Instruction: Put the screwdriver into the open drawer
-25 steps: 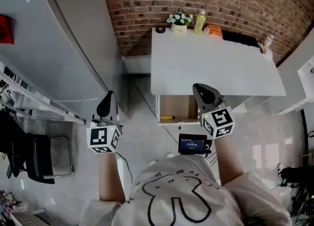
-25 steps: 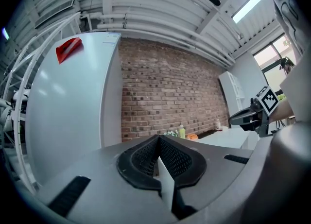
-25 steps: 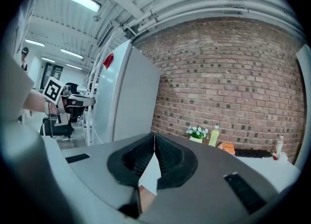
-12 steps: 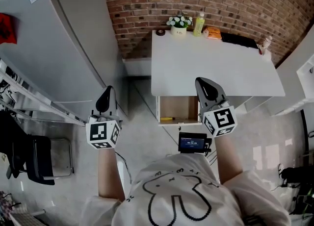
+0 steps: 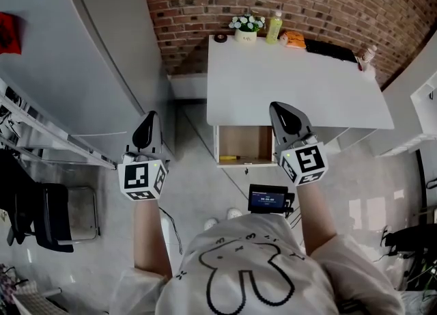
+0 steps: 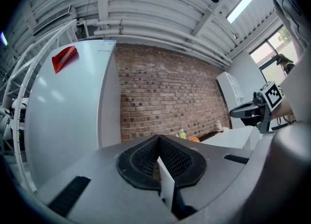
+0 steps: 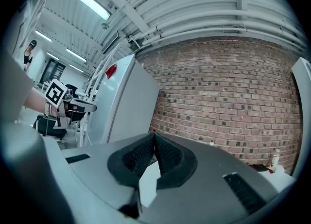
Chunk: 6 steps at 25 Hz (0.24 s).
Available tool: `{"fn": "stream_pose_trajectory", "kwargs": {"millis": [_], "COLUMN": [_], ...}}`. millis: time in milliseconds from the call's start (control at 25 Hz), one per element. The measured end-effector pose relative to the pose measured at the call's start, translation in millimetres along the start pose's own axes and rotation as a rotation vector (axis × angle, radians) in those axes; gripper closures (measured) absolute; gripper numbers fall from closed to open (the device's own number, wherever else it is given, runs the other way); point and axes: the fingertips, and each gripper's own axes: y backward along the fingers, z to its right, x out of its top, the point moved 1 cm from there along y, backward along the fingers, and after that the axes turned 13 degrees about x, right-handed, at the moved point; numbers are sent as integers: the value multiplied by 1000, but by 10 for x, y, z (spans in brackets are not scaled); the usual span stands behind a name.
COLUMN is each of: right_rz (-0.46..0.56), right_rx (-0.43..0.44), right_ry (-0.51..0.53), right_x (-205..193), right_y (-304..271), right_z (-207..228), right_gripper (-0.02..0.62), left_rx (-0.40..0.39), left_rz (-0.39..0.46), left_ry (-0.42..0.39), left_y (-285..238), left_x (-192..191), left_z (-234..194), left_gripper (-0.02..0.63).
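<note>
The label on the grey refrigerator point(image 5: 82, 67) is too small to read. The yellow-handled screwdriver point(image 5: 231, 158) lies in the open wooden drawer point(image 5: 246, 144) under the white table point(image 5: 293, 88), near its front lip. The right hand-held gripper point(image 5: 278, 112), jaws pressed together and empty, hangs over the drawer's right edge. The left hand-held gripper point(image 5: 148, 124), likewise closed on nothing, is well apart.

Drawer point(image 5: 244, 144) runs back under the table point(image 5: 293, 81), rear hidden. Right gripper point(image 5: 279, 108) covers its right corner. Screwdriver point(image 5: 230, 158): a yellow sliver, tip too small to tell.
</note>
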Motion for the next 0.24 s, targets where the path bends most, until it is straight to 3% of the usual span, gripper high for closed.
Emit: {"fn": "stream_pose_trajectory", "kwargs": {"millis": [240], "right_rz": [1], "right_rx": [-5], "right_ry": [-15], "right_x": [-73], "right_y": [22], "right_z": [-2], "right_gripper": [575], "left_rx": [-4], "left_rz": [7], "left_ry": [0], "left_y": [-14], "left_x": [-18], "left_z": [44], "left_gripper": [595]}}
